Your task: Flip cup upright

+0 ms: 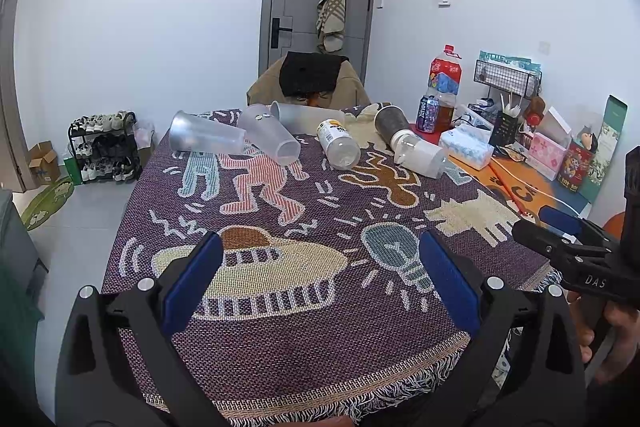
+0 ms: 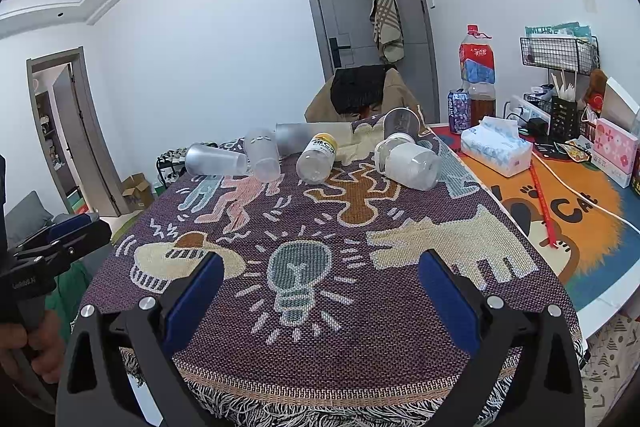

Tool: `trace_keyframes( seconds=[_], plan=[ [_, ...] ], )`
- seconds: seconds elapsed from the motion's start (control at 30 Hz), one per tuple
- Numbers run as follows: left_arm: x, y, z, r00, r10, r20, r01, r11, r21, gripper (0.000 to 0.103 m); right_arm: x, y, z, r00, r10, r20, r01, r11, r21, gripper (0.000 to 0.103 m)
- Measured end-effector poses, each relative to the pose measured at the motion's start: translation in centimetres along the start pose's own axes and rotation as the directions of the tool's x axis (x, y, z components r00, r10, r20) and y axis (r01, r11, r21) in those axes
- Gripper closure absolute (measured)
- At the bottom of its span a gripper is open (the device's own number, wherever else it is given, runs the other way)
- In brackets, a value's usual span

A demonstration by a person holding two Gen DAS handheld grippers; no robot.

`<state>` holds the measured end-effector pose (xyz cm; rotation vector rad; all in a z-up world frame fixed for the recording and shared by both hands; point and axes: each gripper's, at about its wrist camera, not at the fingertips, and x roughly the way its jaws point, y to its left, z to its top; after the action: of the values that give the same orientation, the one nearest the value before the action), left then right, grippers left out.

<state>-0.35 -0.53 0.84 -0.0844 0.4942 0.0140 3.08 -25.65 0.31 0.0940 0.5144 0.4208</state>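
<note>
Cups point(image 1: 206, 138) & bottles point(image 1: 338, 143) lie tipped in a row at far edge of woven cloth point(image 1: 320, 203); tissue box point(image 1: 466, 146), clutter at right. Left gripper point(image 1: 320, 279) and right gripper point(image 2: 320, 291): both wide open, empty.

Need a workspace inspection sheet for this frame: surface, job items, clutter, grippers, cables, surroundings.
Surface: patterned woven cloth covers the table.
Job's things: clear cups and bottles lie on their sides at the far end; none upright.
Clutter: tissue pack, soda can, large drink bottle, wire rack.
Grippers: left gripper and right gripper open, empty.
Cables: white cable on the orange mat.
Surroundings: grey door, shoe rack.
</note>
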Motion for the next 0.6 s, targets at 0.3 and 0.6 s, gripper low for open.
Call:
trace_keyframes(
  seconds=[0.3, 0.6],
  plan=[
    [0.4, 0.3, 0.0, 1.000, 0.001, -0.007, -0.001, 1.000, -0.005, 0.005, 0.3, -0.2, -0.1, 1.000, 0.002, -0.008, -0.002, 1.000, 0.010, 0.007],
    [2.0, 0.8, 0.1, 1.000, 0.001, -0.023, -0.002, 1.000, -0.007, 0.005, 1.9, -0.8, 0.0, 0.999, 0.025, -0.044, -0.024, 0.999, 0.033, 0.007]
  ],
)
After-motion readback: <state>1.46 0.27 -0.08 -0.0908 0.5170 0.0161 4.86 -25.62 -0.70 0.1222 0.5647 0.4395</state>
